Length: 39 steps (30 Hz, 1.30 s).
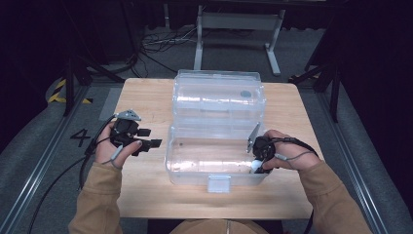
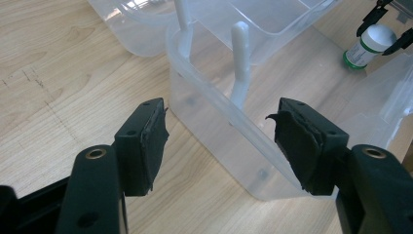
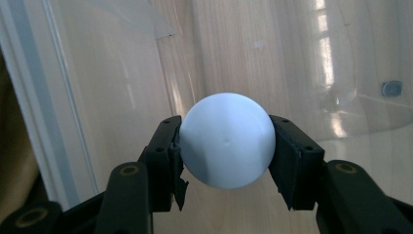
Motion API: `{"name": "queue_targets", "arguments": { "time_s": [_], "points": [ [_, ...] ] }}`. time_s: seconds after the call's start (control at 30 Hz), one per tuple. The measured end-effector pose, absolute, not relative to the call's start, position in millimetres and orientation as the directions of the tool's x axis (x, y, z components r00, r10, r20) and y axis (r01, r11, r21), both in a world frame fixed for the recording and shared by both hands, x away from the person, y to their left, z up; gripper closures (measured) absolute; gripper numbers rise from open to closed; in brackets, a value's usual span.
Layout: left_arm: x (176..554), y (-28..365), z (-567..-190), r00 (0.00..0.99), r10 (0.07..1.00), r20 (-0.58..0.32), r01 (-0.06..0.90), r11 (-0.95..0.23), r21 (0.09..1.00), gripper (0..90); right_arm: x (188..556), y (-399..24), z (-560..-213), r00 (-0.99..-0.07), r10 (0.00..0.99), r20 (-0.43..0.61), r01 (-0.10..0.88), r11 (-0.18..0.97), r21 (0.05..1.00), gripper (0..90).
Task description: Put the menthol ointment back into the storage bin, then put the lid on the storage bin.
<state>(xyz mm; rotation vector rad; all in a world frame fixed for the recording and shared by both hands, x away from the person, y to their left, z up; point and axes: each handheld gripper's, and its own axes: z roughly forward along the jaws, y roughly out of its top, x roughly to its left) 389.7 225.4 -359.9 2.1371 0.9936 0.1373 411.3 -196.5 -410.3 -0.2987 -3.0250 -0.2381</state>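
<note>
Right gripper [image 3: 225,148] pinches a white bottle [image 3: 226,140] by its rounded cap, one black pad pressed against each side of the cap, and in its own view the cap faces the camera with the clear plastic floor of the box behind it. From the left gripper view the same bottle [image 2: 368,45] shows as a small white container with a green band near its bottom, tilted and held low inside the near right part of the clear storage box [image 1: 181,161] — whether its bottom touches the box floor cannot be told. In the high view the right hand [image 1: 285,148] rests over the right rim of the box, the gripper pointing down into it. Left gripper [image 2: 221,144] has its jaws spread wide with nothing between the pads; it hovers just beside the box's left wall, aimed toward it, and the left hand [image 1: 117,146] holds it above the wooden table [image 1: 146,97]. Behind the box body the hinged lid [image 1: 216,92] lies open and flat on the table — a white latch [image 1: 218,183] sits at the middle of the near rim. Two white plastic posts [image 2: 240,58] rise inside the left wall.
</note>
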Motion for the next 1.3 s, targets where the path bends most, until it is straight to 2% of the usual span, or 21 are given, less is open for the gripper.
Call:
{"name": "queue_targets", "arguments": {
  "time_s": [0.53,0.73,1.27,1.3],
  "points": [
    [390,226,-360,0.69,0.694,-0.206,0.611,-0.406,0.679,36.7,411,-198,-410,-0.975,0.186,0.119,0.203,0.967,0.154,47.7],
    [390,226,-360,0.69,0.694,-0.205,0.611,-0.408,0.678,36.7,410,-201,-404,-0.976,0.187,0.107,0.205,0.961,0.183,46.0],
    [393,221,-361,0.707,0.679,-0.198,0.598,-0.424,0.68,36.7,403,-222,-367,-0.963,0.26,0.066,0.267,0.895,0.358,46.1],
    [393,221,-361,0.706,0.68,-0.198,0.597,-0.423,0.682,36.7,403,-225,-360,-0.962,0.268,0.059,0.268,0.874,0.406,46.2]
  ]
}}
